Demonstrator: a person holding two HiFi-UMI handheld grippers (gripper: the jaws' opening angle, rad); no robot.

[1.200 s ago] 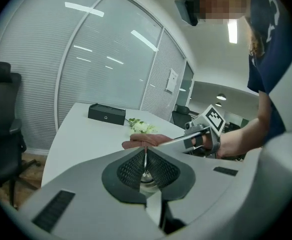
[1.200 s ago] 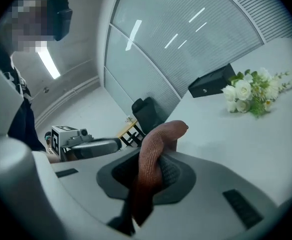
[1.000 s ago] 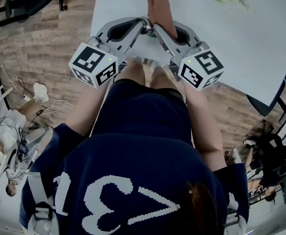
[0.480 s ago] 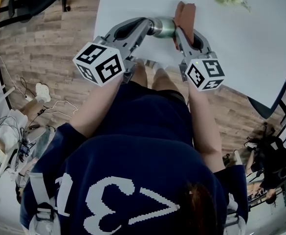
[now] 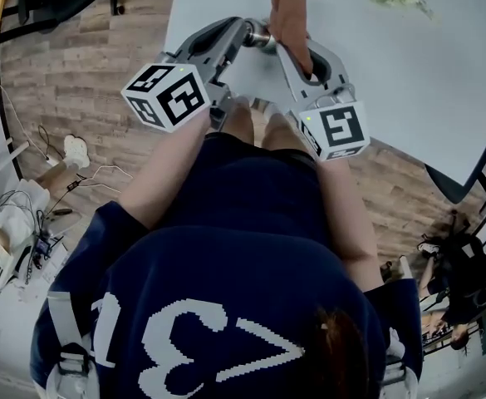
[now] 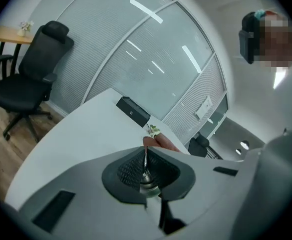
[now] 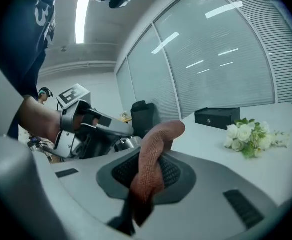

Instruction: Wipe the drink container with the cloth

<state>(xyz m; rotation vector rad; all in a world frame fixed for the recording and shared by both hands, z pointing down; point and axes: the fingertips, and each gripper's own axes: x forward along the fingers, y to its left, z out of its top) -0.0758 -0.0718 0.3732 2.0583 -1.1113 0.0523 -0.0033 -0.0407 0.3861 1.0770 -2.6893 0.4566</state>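
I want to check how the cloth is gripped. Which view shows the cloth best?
The right gripper view: the cloth stands large at centre, pinched in the right tongs. The head view shows it small, from above; the left gripper view shows only a sliver.

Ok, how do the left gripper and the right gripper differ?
The left gripper is shut on a thin metal part of the drink container; the right gripper is shut on the bunched rust-brown cloth. The left gripper's jaws stand almost together; the right gripper's are held slightly apart by the cloth. Both reach over the white table.
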